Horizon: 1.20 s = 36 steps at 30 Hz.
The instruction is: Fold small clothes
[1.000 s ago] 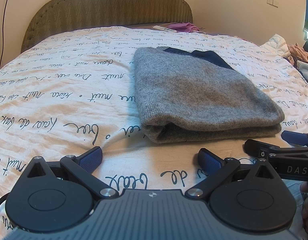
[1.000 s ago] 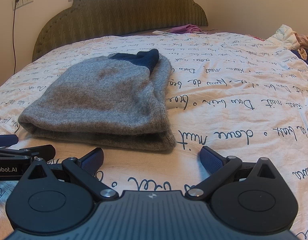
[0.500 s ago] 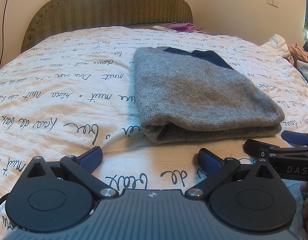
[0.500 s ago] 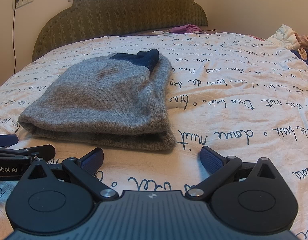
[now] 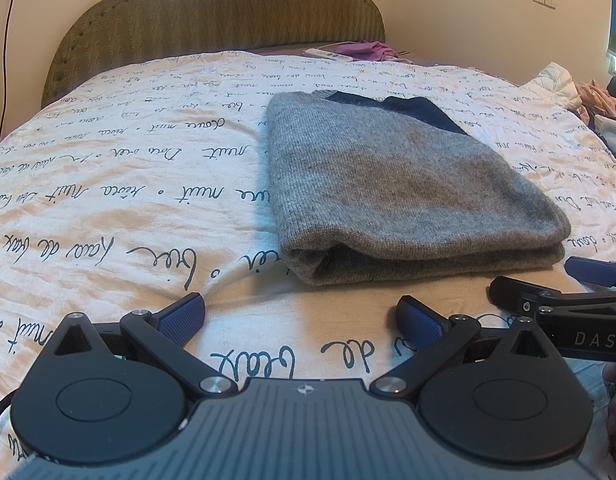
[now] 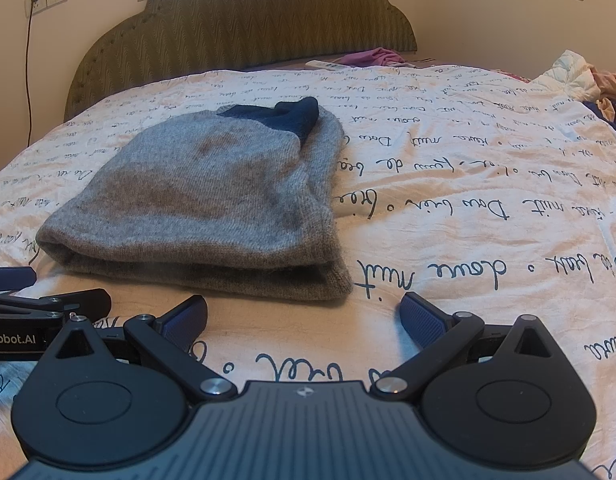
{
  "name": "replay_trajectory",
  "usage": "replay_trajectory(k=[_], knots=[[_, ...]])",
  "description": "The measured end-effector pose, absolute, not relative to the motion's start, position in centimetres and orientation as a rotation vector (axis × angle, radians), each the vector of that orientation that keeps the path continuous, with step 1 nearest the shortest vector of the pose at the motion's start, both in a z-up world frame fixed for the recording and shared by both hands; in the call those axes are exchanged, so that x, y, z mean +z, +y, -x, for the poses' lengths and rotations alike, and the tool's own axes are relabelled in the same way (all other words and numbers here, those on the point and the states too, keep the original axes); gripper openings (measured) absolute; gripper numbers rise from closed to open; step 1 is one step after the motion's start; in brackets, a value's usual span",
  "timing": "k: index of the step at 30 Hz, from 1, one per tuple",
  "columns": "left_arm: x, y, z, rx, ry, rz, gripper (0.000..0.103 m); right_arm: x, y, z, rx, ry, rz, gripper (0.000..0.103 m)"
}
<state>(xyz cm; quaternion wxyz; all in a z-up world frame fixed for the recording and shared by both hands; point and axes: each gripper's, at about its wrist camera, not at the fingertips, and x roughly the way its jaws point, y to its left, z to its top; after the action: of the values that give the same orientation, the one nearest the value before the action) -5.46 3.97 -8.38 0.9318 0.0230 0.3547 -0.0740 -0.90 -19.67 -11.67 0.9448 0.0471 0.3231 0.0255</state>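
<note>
A small grey knit garment with a dark blue band at its far end point(image 5: 396, 184) lies folded in layers on the bed; it also shows in the right wrist view point(image 6: 215, 200). My left gripper point(image 5: 299, 314) is open and empty, low over the sheet just in front of the garment's near left corner. My right gripper point(image 6: 303, 316) is open and empty, just in front of the garment's near right corner. Each gripper's fingers show at the edge of the other's view: the right one point(image 5: 556, 296) and the left one point(image 6: 47, 304).
The bed has a white sheet with black script point(image 5: 107, 200) and an olive padded headboard point(image 5: 211, 12). A pink cloth and a white remote point(image 5: 348, 50) lie near the headboard. A heap of clothes point(image 6: 580, 80) sits at the right edge.
</note>
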Motion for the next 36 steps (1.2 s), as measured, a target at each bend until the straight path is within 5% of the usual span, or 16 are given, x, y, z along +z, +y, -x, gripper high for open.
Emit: replay_trajectory(k=[22, 26, 36], knots=[[-8.2, 4.2, 5.3, -0.122, 0.715, -0.018, 0.103, -11.1, -19.5, 1.2, 0.057, 0.697, -0.072, 0.103], [-6.8, 4.5, 5.9, -0.100, 0.707, -0.015, 0.097, -9.9, -19.3, 2.4, 0.060, 0.702, -0.057, 0.103], [-2.8, 4.3, 7.9, -0.298, 0.764, 0.102, 0.103, -6.5, -19.4, 4.5, 0.133, 0.650, -0.029, 0.103]])
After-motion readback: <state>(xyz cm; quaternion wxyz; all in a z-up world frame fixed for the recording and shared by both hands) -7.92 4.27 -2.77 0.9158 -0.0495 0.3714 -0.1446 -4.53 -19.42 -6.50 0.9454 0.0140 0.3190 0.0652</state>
